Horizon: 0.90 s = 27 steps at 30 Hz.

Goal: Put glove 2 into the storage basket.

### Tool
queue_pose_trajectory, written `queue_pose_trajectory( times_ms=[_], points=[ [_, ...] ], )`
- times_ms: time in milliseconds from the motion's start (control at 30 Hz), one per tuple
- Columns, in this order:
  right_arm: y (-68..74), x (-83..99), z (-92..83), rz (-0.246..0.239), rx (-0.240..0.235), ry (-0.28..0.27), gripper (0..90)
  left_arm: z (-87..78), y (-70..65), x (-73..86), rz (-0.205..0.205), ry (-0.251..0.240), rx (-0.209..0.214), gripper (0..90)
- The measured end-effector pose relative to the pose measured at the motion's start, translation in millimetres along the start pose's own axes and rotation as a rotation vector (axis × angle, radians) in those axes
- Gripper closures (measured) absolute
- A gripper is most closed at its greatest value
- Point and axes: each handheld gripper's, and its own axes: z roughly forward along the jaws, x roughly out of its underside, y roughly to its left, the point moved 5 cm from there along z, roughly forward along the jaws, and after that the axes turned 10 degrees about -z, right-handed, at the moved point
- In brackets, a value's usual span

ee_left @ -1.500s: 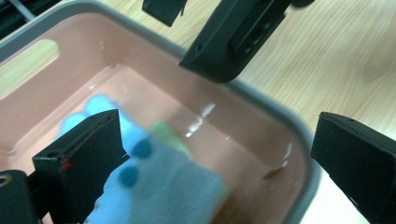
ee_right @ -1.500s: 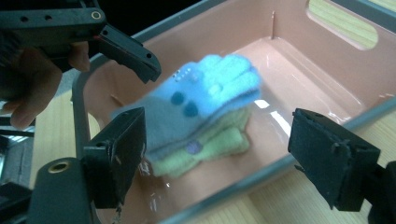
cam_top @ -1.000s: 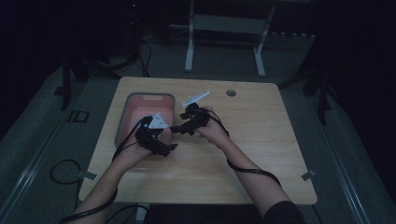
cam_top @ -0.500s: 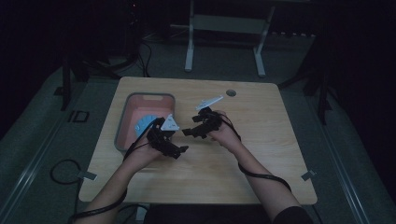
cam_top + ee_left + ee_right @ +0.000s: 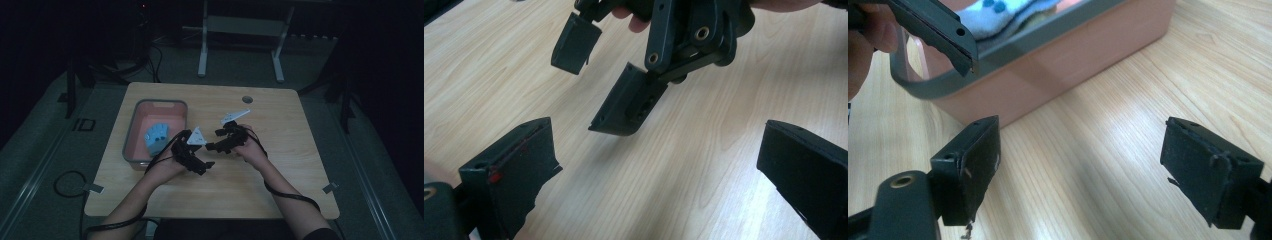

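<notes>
both tongs hover over the middle of the worktop (image 5: pixel 280 170), jaws apart and empty: the left tongs (image 5: pixel 204 165) just beside the right tongs (image 5: pixel 214 147). left of them, a blue sock, probably, (image 5: pixel 156 136) lies in the pink tub (image 5: pixel 131 131).

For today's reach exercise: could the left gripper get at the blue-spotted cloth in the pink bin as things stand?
Probably yes: the left gripper is open, the cloth lies uncovered in the open-topped bin beside it.

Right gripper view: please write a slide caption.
Open right gripper above the wooden table, facing the pink bin holding a blue-dotted cloth.
</notes>
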Motion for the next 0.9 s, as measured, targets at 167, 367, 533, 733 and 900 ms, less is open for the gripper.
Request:
queue_pose_trajectory(
  times_ms=[167,367,533,733,900],
  points=[
    [-0.1,8.7,-7.0,0.000,0.013,0.008,16.4,7.8,-10.8,-3.1,0.021,0.007,0.024,2.1],
    [-0.4,21.2,-15.8,0.009,0.021,0.007,16.4,16.3,-21.4,-5.8,0.038,0.010,0.051,2.1],
    [-2.7,33.2,-21.6,0.026,0.027,0.008,16.4,23.7,-30.5,-6.3,0.050,0.009,0.079,2.1],
    [-6.2,47.9,-27.5,0.042,0.041,0.022,16.4,33.6,-36.8,-3.0,0.053,0.016,0.099,2.1],
    [-8.7,57.4,-31.4,0.057,0.051,0.021,16.5,40.6,-41.5,-2.0,0.057,0.019,0.113,2.1]
  ],
)
